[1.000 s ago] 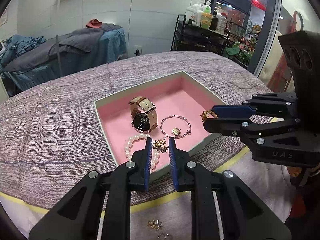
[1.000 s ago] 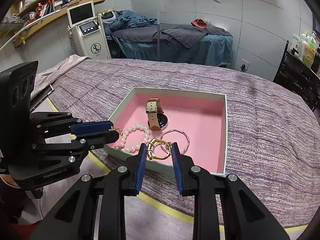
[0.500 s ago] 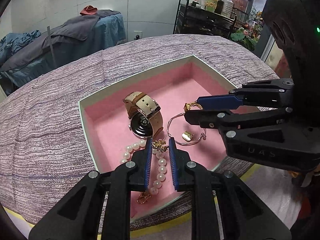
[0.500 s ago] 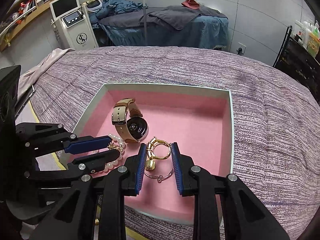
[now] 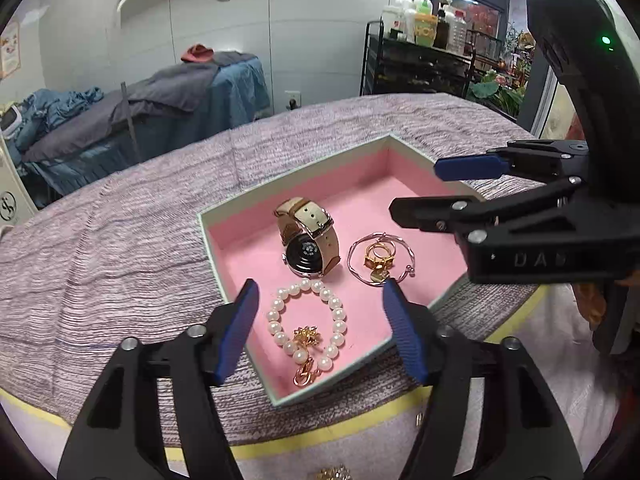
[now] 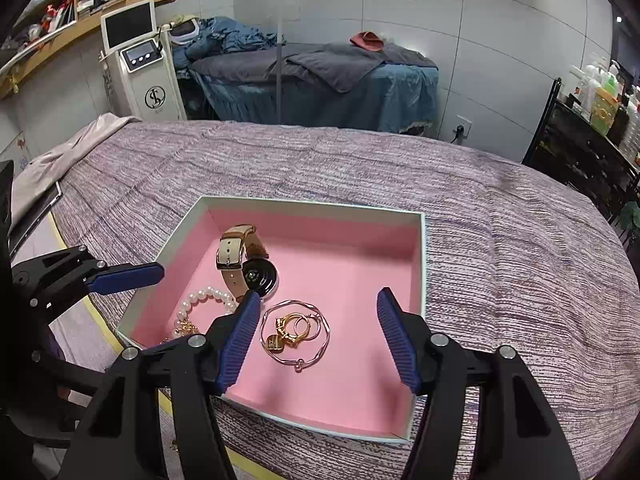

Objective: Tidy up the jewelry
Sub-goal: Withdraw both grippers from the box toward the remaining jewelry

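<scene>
Left gripper [image 5: 318,312] nearest, jaws just opened wide, nothing between the pads; below it the pearls [image 5: 306,320] lie in the near corner of the box [image 5: 240,208], a gold charm [image 5: 307,337] among them. Right gripper [image 6: 314,330] likewise just opened, empty, above the gold rings [image 6: 294,330] inside the thin bangle [image 6: 295,334]. Farther in, the watch [image 5: 310,240] on its side.

All light stuff. Pearls: limp strand, beads slippery (pinch across the strand, not one bead). Bangle: stiff wire, bends easily; take it at the rim. Watch: heaviest, grip by the strap.
</scene>
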The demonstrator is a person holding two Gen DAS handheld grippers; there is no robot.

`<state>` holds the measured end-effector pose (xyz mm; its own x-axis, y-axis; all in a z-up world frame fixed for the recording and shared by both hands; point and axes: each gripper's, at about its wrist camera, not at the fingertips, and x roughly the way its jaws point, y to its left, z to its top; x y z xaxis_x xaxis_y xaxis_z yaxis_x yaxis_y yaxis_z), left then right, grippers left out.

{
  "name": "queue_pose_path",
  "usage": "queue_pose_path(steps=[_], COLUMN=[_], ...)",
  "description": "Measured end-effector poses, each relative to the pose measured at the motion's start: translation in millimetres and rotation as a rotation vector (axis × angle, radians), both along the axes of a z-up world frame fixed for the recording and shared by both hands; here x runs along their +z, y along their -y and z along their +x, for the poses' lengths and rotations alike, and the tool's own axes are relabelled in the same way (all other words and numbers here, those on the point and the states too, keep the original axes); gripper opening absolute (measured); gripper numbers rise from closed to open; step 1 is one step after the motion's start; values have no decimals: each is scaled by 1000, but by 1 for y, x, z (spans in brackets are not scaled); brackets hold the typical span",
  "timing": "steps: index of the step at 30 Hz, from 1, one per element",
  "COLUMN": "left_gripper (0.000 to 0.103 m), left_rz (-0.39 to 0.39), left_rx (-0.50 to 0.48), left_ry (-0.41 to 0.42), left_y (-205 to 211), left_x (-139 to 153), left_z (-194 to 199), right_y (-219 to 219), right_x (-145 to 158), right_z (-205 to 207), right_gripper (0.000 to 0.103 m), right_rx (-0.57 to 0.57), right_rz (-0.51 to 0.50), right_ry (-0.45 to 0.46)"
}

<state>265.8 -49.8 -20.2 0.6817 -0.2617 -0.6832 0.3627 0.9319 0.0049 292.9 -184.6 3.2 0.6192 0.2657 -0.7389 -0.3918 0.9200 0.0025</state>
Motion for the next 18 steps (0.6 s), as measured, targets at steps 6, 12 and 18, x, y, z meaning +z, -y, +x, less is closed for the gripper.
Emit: queue_pose_path(steps=[6, 12, 18], left_gripper=[92, 95, 96], left_rz=[-26, -79, -76], left_rx=[47, 93, 125], left_ry=[86, 78, 70], left_y=[-13, -33, -44], left_x=[19, 18, 8], left_z=[-29, -53, -78], right_y=[20, 30, 33], right_x=[17, 24, 19], right_z=[-21, -51, -71], right_gripper=[84, 91, 92], right_rx=[-55, -76, -75], right_rz=[58, 85, 89], right_ry=[48, 82, 69])
